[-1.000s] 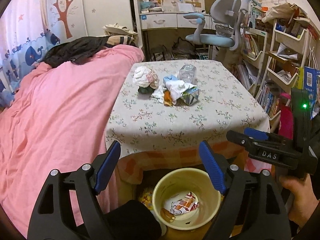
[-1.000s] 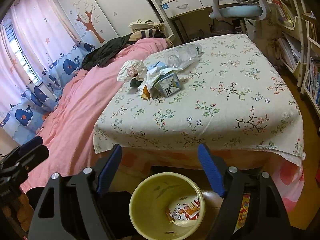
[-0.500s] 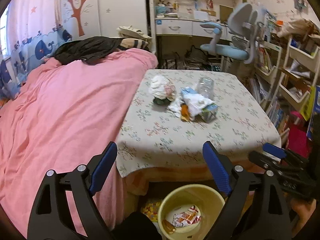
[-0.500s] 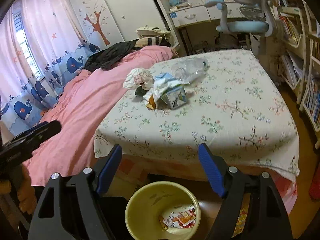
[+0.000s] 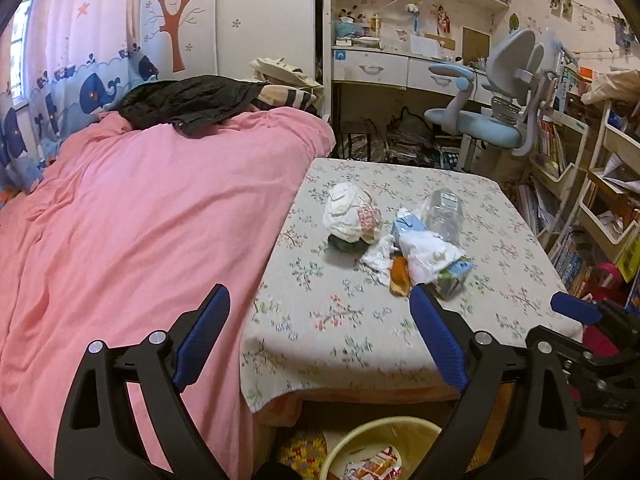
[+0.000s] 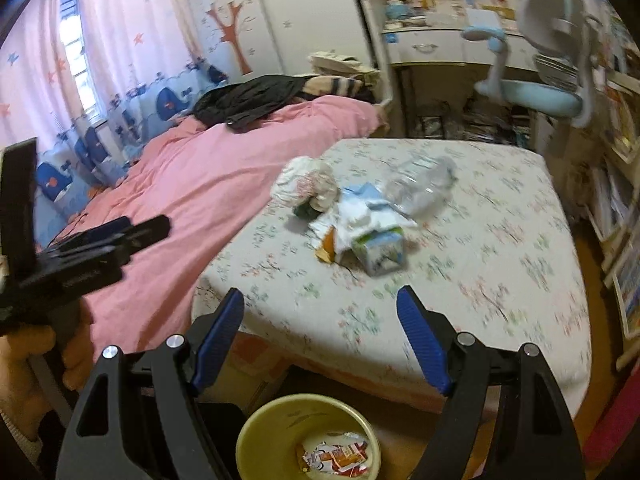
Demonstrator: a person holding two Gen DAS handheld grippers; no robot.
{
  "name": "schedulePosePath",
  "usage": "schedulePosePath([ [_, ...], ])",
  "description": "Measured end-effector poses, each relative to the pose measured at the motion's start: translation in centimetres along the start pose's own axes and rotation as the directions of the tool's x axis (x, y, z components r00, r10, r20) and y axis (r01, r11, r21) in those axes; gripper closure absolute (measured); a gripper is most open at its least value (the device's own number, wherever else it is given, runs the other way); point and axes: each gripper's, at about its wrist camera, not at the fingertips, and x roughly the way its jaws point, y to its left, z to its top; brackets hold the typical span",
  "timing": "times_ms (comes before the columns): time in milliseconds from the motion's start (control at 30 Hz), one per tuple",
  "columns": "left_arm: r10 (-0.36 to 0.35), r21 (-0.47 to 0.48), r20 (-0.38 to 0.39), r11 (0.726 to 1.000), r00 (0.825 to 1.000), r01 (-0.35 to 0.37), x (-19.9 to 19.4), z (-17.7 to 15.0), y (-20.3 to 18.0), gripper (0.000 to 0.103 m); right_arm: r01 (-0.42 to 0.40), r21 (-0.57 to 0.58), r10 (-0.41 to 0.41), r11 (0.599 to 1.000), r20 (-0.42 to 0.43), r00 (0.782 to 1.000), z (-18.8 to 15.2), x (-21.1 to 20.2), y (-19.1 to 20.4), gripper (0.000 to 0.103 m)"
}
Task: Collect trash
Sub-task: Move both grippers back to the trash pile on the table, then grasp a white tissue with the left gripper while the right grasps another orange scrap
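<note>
Both grippers have risen from the bin (image 6: 308,436) toward the table (image 5: 400,320); left gripper (image 5: 320,332) opening, empty; right gripper (image 6: 320,328) wide, empty. Next: reach the trash pile (image 5: 404,240).

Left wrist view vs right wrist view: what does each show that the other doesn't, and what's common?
Left wrist only: the right gripper at the right edge, and the bookshelves beside the table.

Right wrist only: the left gripper from the side, with the hand holding it, and the window.

Both: the floral table with the trash pile on it, the yellow bin holding a wrapper, the pink bed. The left jaws are opening, with nothing between them.
</note>
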Motion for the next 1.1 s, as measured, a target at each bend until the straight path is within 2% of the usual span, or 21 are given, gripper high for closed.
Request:
schedulePosePath([
  [133,0.012,-0.037,-0.002,0.999,1.0,-0.012,2.2,1.4,0.5,0.015,-0.122,0.0,0.122,0.992,-0.048,0.991,0.6,2.6,0.8,0.029],
  [200,0.023,-0.063,-0.003,0.998,1.0,-0.023,3.3,2.1,1.0,0.015,-0.157,0.004,0.157,0.988,-0.085,0.984,0.6,4.4,1.5,0.035],
  [333,0.034,-0.108,-0.01,0.994,0.999,-0.034,5.3,3.3,1.8,0.015,-0.186,0.035,0.189,0.982,-0.122,0.974,1.4,7.5,2.0,0.038],
  [567,0.04,-0.136,-0.013,0.99,0.999,-0.041,7.7,4.8,2.2,0.015,-0.175,0.034,0.178,0.984,-0.136,0.975,3.0,11.4,2.0,0.039],
  [733,0.043,-0.158,-0.023,0.986,0.999,-0.046,8.9,5.4,2.4,0.015,-0.168,0.076,0.179,0.983,-0.171,0.969,3.2,14.4,0.9,0.04],
  [967,0.039,-0.143,-0.041,0.989,0.998,-0.044,11.2,6.1,1.8,0.015,-0.02,0.111,0.04,0.994,-0.181,0.983,3.8,15.1,-2.0,0.042],
  [1100,0.034,-0.13,-0.059,0.991,0.998,-0.042,13.0,6.6,1.2,0.015,-0.032,0.093,0.05,0.995,-0.193,0.98,3.9,15.3,-1.8,0.047],
])
